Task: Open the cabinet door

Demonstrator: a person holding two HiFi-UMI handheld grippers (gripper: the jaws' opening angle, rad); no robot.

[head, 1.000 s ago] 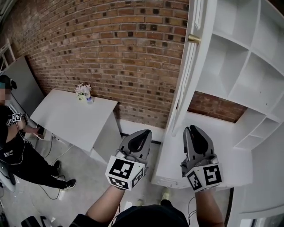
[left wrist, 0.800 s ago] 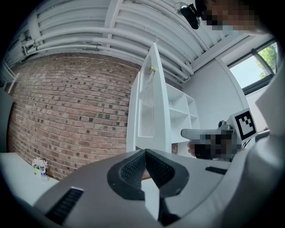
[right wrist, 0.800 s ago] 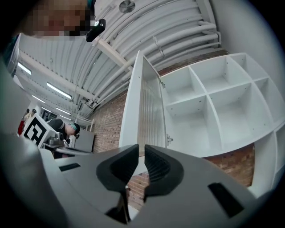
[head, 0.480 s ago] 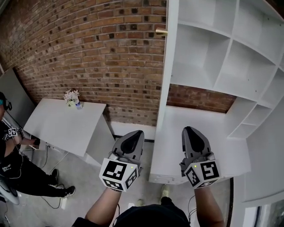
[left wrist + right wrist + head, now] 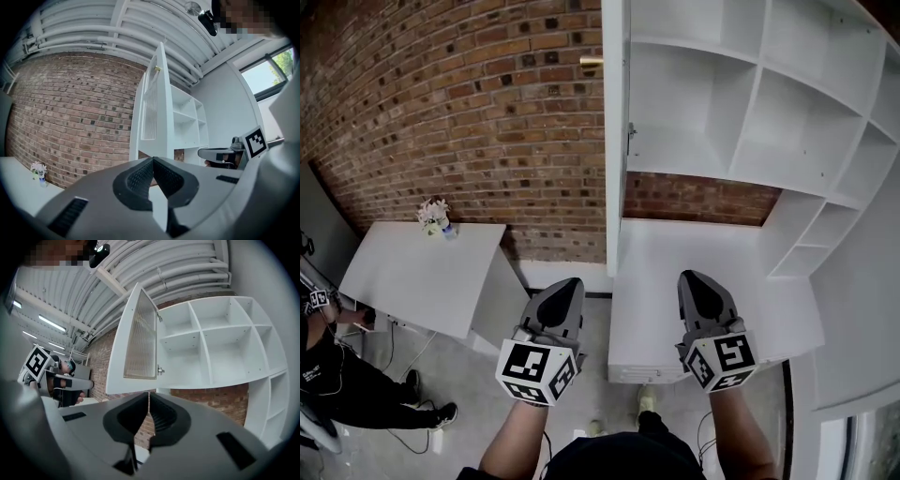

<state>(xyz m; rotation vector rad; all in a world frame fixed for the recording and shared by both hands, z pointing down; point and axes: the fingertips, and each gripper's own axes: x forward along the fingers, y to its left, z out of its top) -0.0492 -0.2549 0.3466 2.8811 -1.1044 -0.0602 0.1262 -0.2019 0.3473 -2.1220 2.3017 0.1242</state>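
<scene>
Ceiling (image 5: 108,28), cabinet door (image 5: 139,341) face: gripper views

Head view swings right: cabinet door (image 5: 614,159) now sits left of centre, edge-on, with more shelves (image 5: 750,103) in frame. Person (image 5: 323,375) slides toward the left edge. Right gripper (image 5: 700,278) jaws have just been closing, now together, nothing between.
</scene>
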